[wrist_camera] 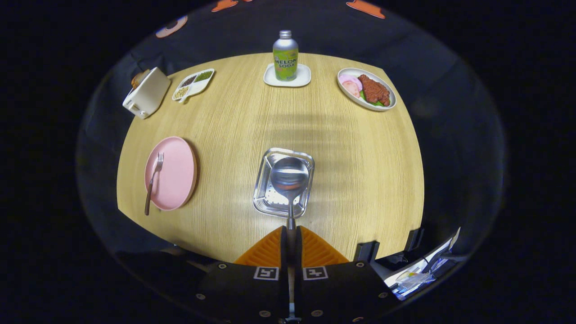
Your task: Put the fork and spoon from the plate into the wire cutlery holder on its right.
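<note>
Gripper view: the gripper [290, 240] has its jaws clenched on the handle of the spoon [289, 176], both fingers pressing on the thin stem between them. The spoon's bowl hangs just ahead of the fingers, directly over the open top of the wire cutlery holder [265, 204], which stands on the wooden worktop [360, 171]. Whether the bowl already dips below the holder's rim cannot be told from this angle.

Off to the left of the holder lies the pink plate [177, 173], and the fork [153, 182] rests on it, tines away from the gripper, its handle poking out past the plate's near rim.

As a judgement, the task is about half done at best: the spoon is lifted off the plate and lined up over the holder but not yet let go, and the fork is untouched. What remains is to lower and release the spoon, then fetch the fork and drop it in too.
</note>
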Demonstrator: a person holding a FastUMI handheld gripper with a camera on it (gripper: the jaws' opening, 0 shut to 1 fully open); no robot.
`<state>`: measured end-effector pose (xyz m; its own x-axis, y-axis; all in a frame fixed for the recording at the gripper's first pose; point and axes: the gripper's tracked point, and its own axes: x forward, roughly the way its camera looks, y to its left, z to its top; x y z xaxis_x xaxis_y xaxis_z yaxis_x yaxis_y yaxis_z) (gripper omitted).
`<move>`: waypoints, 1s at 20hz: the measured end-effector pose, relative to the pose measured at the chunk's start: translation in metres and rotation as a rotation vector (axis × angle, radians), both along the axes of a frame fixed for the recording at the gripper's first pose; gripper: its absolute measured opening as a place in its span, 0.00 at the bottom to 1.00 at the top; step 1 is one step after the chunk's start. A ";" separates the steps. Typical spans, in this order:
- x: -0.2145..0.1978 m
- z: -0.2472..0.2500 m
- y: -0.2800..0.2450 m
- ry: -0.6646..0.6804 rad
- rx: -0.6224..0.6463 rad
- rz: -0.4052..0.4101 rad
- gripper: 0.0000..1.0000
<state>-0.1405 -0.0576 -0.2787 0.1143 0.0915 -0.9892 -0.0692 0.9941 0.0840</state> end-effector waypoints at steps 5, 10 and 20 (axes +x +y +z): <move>-0.001 -0.006 -0.005 0.055 0.003 0.000 0.05; 0.015 -0.012 -0.001 0.044 0.021 -0.052 0.08; 0.071 0.000 0.024 -0.210 0.111 -0.171 0.11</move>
<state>-0.0693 -0.0341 -0.2790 0.3391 0.1599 -0.9270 0.0715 0.9782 0.1949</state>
